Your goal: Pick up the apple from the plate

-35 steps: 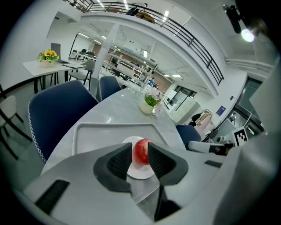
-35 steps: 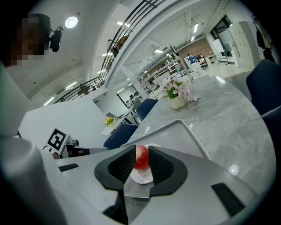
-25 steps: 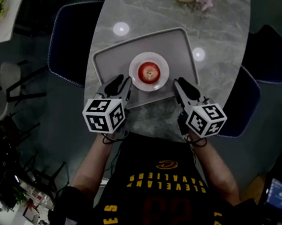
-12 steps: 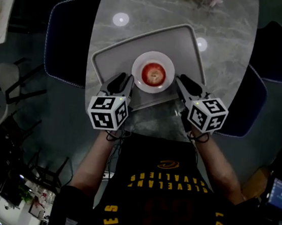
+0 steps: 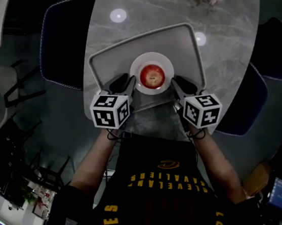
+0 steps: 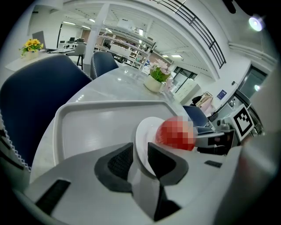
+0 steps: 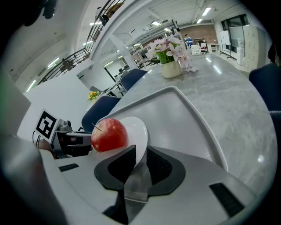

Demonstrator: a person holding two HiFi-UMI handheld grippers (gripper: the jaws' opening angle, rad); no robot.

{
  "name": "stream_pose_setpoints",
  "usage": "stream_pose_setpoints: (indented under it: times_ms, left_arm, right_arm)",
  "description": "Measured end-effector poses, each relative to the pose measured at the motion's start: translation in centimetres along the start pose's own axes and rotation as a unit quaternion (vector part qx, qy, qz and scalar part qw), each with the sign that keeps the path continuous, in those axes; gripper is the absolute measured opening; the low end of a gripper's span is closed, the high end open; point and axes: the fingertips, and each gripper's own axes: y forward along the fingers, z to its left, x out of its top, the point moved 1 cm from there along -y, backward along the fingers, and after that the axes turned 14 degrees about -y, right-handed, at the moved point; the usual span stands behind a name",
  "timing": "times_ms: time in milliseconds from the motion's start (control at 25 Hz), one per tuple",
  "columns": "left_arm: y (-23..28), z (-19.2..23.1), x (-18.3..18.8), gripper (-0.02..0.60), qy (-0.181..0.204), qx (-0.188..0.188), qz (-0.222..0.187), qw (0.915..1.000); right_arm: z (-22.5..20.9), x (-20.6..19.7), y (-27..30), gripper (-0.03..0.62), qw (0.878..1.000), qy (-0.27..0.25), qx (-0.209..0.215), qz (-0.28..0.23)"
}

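A red apple (image 5: 152, 76) sits in the middle of a small white plate (image 5: 168, 68) on a grey tray (image 5: 155, 41). My left gripper (image 5: 124, 83) is at the plate's near-left edge, and my right gripper (image 5: 178, 83) is at its near-right edge. In the left gripper view the plate (image 6: 145, 132) runs its rim into the narrow gap of the left gripper (image 6: 139, 151), with the apple (image 6: 175, 134) just beyond. The right gripper view is alike: the plate (image 7: 137, 129) has its rim between the jaws of the right gripper (image 7: 140, 154), and the apple (image 7: 109, 134) is to the left.
The tray (image 6: 96, 127) lies on an oval grey marble table (image 5: 228, 23). A vase of pink flowers (image 7: 171, 61) stands at the table's far end. Dark blue chairs flank the table at the left (image 5: 63, 39) and the right (image 5: 250, 97).
Both grippers have moved inward and forward, from the tray's near edge onto the two sides of the plate. The apple and plate have stayed put.
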Motion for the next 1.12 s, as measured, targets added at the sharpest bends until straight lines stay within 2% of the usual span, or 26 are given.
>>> stream_pose_setpoints:
  times_ms: [720,1120]
  left_arm:
    - [0.2,-0.2,-0.9,0.103,-0.003,-0.009,0.024,0.9997]
    - [-0.1,0.1,-0.7,0.080,-0.002,0.012,0.030,0.9995]
  right_arm:
    - [0.5,0.1,1.4,0.074,0.999,0.014,0.004,0.033]
    - [0.7,0.0,1.3,0.063,0.998,0.046,0.015,0.029]
